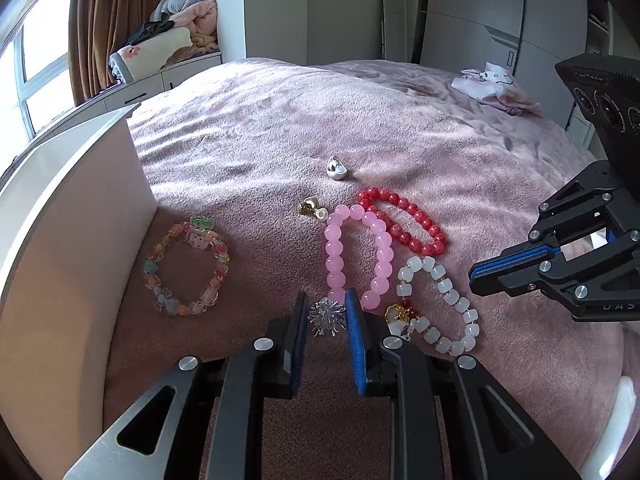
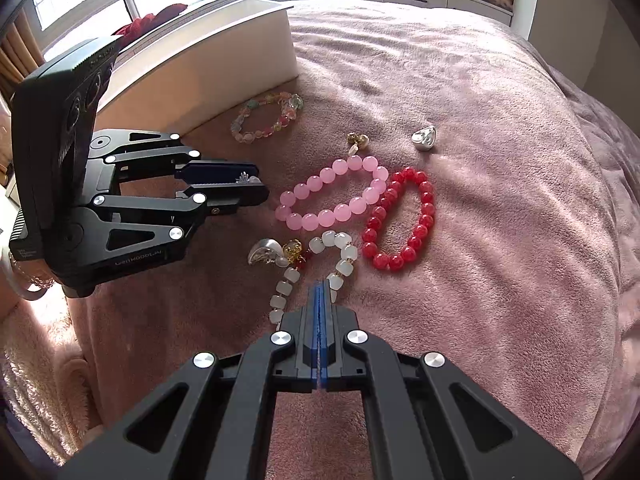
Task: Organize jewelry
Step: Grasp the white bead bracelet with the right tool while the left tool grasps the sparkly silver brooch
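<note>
Jewelry lies on a pink blanket: a pink bead bracelet (image 1: 356, 256) (image 2: 332, 196), a red bead bracelet (image 1: 404, 220) (image 2: 400, 220), a white bead bracelet (image 1: 444, 308) (image 2: 312, 276) and a multicoloured bracelet (image 1: 186, 268) (image 2: 266, 118). My left gripper (image 1: 326, 312) (image 2: 248, 182) holds its jaws around a spiky silver ornament (image 1: 327, 317) (image 2: 243, 179), pads at its sides. My right gripper (image 2: 321, 296) (image 1: 486, 276) is shut and empty, tips over the white bracelet. A silver drop earring (image 1: 337, 168) (image 2: 425, 138) and a gold earring (image 1: 312, 208) (image 2: 358, 142) lie farther out.
A white open box (image 1: 68, 216) (image 2: 224, 52) stands to the left of the jewelry, beside the multicoloured bracelet. Another silver drop earring (image 2: 264, 254) lies by the white bracelet's gold charm. A folded white-pink cloth (image 1: 496, 88) lies at the far right of the bed.
</note>
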Demonstrator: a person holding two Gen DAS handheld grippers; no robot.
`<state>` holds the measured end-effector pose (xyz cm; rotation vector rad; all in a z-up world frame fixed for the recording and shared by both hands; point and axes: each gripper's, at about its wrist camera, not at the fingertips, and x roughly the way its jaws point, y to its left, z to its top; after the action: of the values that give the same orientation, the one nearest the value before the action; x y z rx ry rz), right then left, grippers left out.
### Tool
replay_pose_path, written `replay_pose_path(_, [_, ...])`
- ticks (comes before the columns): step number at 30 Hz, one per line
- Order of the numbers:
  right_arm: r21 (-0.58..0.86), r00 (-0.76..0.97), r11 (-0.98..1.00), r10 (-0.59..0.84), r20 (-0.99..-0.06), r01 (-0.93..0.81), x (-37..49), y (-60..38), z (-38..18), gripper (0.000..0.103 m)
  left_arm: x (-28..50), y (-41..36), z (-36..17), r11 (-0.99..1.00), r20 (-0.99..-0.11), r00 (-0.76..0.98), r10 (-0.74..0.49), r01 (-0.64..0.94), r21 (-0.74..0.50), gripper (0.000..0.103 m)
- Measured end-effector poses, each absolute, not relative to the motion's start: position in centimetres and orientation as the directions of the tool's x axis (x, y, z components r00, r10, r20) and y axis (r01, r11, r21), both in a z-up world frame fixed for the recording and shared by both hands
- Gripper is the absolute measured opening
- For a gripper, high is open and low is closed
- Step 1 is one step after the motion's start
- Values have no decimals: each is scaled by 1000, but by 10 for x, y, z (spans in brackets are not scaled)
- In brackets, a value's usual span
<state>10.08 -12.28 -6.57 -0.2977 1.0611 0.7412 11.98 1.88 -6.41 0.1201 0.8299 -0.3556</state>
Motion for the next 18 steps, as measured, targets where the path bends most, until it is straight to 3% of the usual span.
replay_pose_path(6, [132,328,743,439,-837,-657,101,-136,-39,1,115,25,-53,945,-724,642,-251,325,-39,23])
replay_pose_path(12, [132,289,748,405,-867,-651,102,-131,-55,7,114,32,-50,954,-723,649,-238,296,-48,23])
replay_pose_path(13, [124,283,748,392,-875,-652,102,-130,-60,10,113,32,-51,955,-722,650,-236,294,-47,23])
replay_pose_path(15, [114,276,753,371,-887,-649,104,-127,-70,34,112,33,-53,956,-726,649,-229,289,-44,24])
replay_pose_path(16, [111,272,756,363,-891,-645,104,-127,-74,38,112,33,-53,957,-727,648,-226,287,-41,23])
replay_pose_path(18, [106,261,759,347,-901,-643,108,-125,-81,37,112,34,-54,958,-729,648,-221,283,-39,24])
